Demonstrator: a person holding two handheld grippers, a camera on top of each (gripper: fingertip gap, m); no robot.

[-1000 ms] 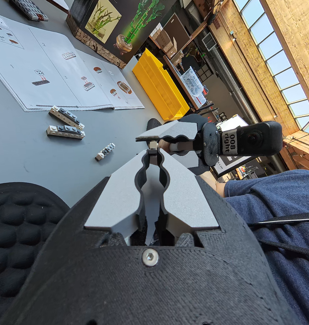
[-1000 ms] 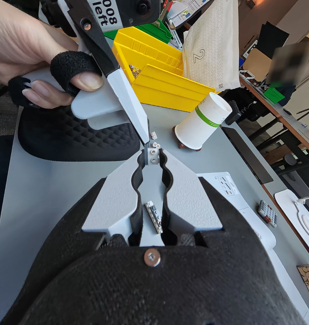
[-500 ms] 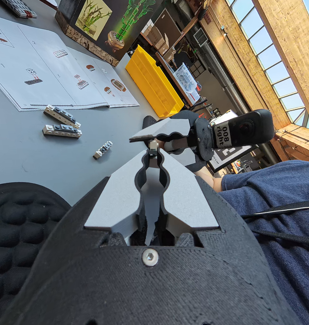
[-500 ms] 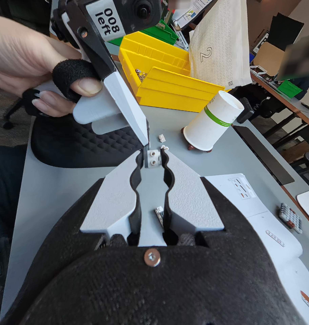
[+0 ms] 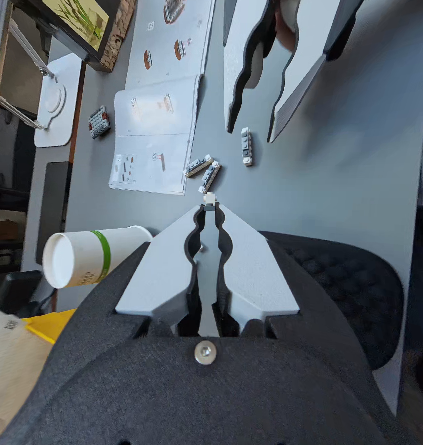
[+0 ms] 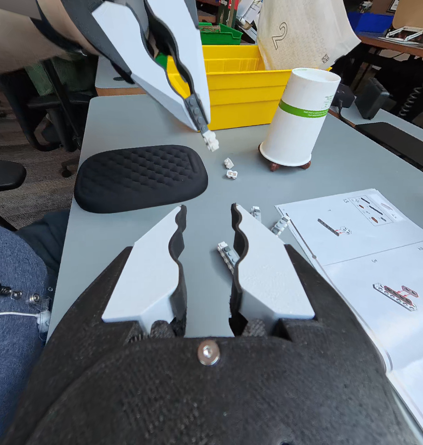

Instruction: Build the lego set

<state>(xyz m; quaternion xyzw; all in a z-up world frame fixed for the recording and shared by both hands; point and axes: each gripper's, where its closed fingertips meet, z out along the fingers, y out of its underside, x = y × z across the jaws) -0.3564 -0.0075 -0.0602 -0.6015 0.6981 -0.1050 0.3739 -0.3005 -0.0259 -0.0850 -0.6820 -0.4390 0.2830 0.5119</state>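
Right wrist view: left gripper (image 6: pixel 202 125) clenches dark plate (image 6: pixel 196 112), white brick at its tip, above worktop's (image 6: pixel 138 120) far edge. Right gripper (image 6: pixel 208 209) released, empty; finished strip (image 6: pixel 227 256) lies lengthwise between its fingers, nearest.

A slim dark grey studded lego plate (image 6: pixel 197 113) with a small white brick (image 6: pixel 211 142) on its tip is hanging pinched in the left gripper's fingers (image 6: pixel 157 79). Three grey-and-white plate strips (image 5: pixel 246 147) and two loose small white pieces (image 6: pixel 230 169) are lying on the grey surface (image 6: pixel 133 231).
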